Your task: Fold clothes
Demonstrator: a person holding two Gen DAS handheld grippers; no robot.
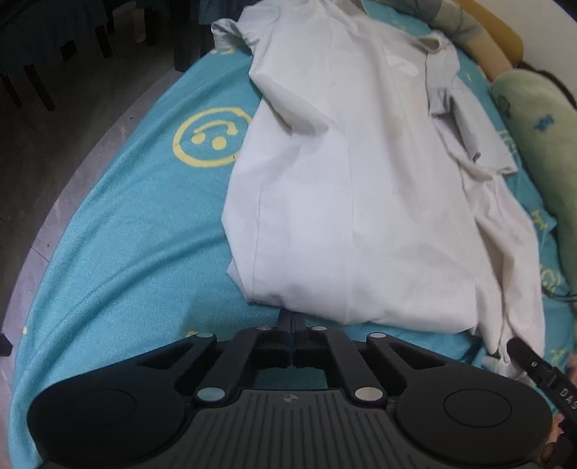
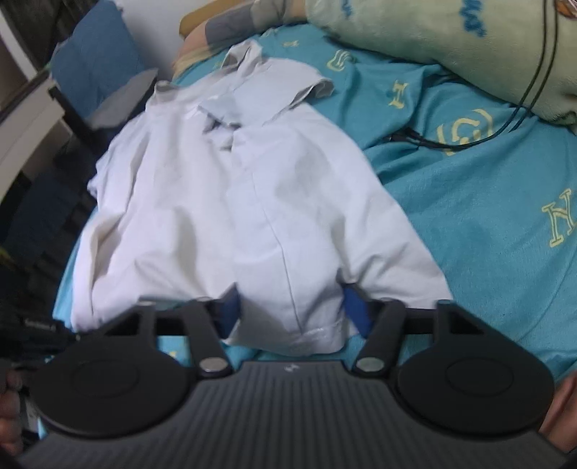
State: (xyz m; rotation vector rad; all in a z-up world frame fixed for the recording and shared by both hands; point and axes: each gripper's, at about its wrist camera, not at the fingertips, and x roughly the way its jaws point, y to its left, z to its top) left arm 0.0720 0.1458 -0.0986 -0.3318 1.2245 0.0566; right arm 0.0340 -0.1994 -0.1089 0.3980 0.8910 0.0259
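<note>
A white shirt (image 2: pixel 230 202) is spread on the teal blanket (image 2: pixel 487 202). Its near hem is bunched between the blue pads (image 2: pixel 355 312) of the right gripper (image 2: pixel 290 314). Beyond the shirt's right side a black cable (image 2: pixel 505 122) and a green pillow (image 2: pixel 432 32) are seen.

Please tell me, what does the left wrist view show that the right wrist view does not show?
Only the left wrist view shows the yellow smiley face printed on the bedcover, the dark chair legs on the floor, and the left tongs shut at the shirt's near hem. Only the right wrist view shows the black cable across the bedcover, the blue cushion at the far corner, and the right tongs with a fold of the hem between their blue pads. Both show the white shirt lying on the turquoise bedcover, and the green pillow.
</note>
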